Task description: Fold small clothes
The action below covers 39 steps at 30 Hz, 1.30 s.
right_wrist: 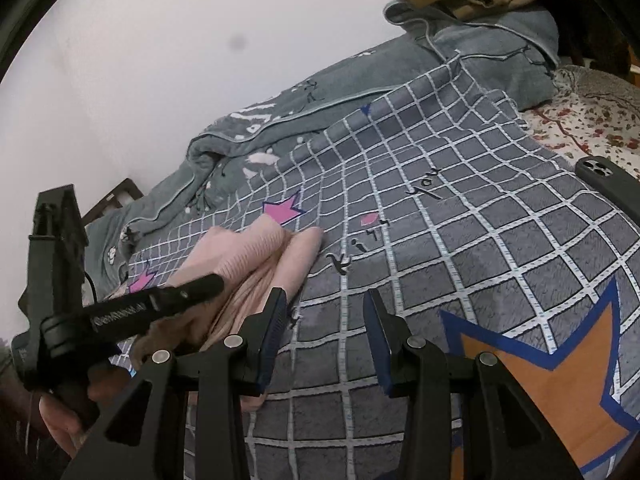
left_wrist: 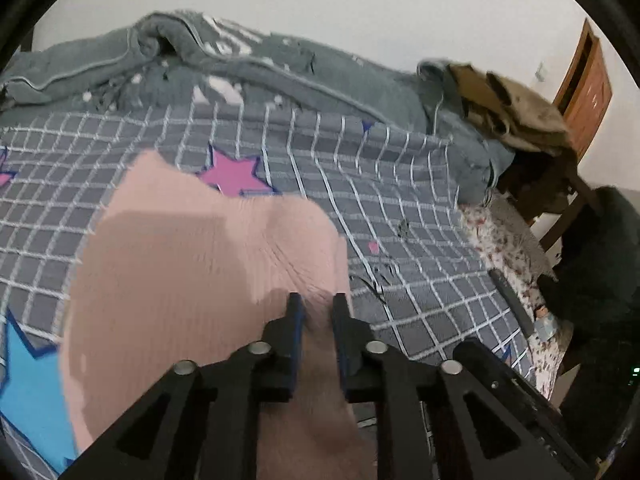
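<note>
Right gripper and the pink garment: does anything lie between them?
Only bare checked bedspread. In the right wrist view the right gripper stands open over it, and the pink garment lies just beside its left finger.

left gripper (left_wrist: 318, 304): black linkage arms, blue finger pads, silver round rivets.
right gripper (right_wrist: 326, 302): black arms, ribbed blue pads, silver rivets.
handle left of right gripper: black, white lettering.
</note>
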{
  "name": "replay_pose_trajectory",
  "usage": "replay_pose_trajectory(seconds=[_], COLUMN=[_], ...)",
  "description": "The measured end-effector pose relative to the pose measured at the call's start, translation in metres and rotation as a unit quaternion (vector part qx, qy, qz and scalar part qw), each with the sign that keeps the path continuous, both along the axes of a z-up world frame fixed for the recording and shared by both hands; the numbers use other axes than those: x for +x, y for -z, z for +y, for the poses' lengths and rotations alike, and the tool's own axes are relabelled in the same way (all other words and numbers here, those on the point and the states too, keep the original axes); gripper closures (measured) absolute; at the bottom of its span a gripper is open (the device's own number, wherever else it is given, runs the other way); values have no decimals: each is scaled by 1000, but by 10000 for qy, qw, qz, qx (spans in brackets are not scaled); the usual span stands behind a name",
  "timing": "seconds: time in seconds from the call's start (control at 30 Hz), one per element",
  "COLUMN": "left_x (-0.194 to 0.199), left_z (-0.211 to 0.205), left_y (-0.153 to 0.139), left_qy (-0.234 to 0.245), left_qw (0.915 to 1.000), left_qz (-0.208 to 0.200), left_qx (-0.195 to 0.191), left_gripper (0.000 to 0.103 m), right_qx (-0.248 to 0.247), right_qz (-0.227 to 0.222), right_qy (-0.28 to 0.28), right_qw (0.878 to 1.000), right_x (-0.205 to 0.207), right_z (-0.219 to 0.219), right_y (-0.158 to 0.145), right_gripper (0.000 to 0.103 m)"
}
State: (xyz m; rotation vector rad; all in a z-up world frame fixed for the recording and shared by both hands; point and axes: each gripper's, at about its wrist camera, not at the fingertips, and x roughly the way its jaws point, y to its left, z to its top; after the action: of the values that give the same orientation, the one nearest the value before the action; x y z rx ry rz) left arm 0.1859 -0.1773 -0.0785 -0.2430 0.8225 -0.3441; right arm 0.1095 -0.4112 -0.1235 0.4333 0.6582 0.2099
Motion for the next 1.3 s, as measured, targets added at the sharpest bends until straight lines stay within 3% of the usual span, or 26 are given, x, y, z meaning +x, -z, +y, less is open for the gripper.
replay_pose_trajectory(seconds=[0.17,0.4,0.7,0.97,1.07,1.2,1.3], left_x=[1,1,16,13,13,9,4], left_z=[49,125,171,179,175,170,165], left_y=[-9,7,33,50,55,56,51], left_qy=[-412,-904,-969,-741,-679,-544,-401], left_qw=[9988,9955,9945,9963,9969,9977,9980], left_qz=[-232,-158,-255,-165,-121,-168,-297], left_qx=[-110,-228,-318,-408,-368,-373,-378], left_gripper=[69,69,69,69,69,69,69], right_qx=[304,577,-22,-465,-515,-80,-361], right_qz=[-90,-116,368,91,8,-406,-535], right_qy=[-400,-773,-792,-751,-741,-752,-569], right_qw=[9987,9953,9962,9961,9959,9963,9963], right_x=[9,25,68,68,65,49,43], right_z=[20,55,96,107,107,88,79], right_y=[-6,-13,14,14,14,-4,-11], right_gripper=[64,49,49,84,88,90,90])
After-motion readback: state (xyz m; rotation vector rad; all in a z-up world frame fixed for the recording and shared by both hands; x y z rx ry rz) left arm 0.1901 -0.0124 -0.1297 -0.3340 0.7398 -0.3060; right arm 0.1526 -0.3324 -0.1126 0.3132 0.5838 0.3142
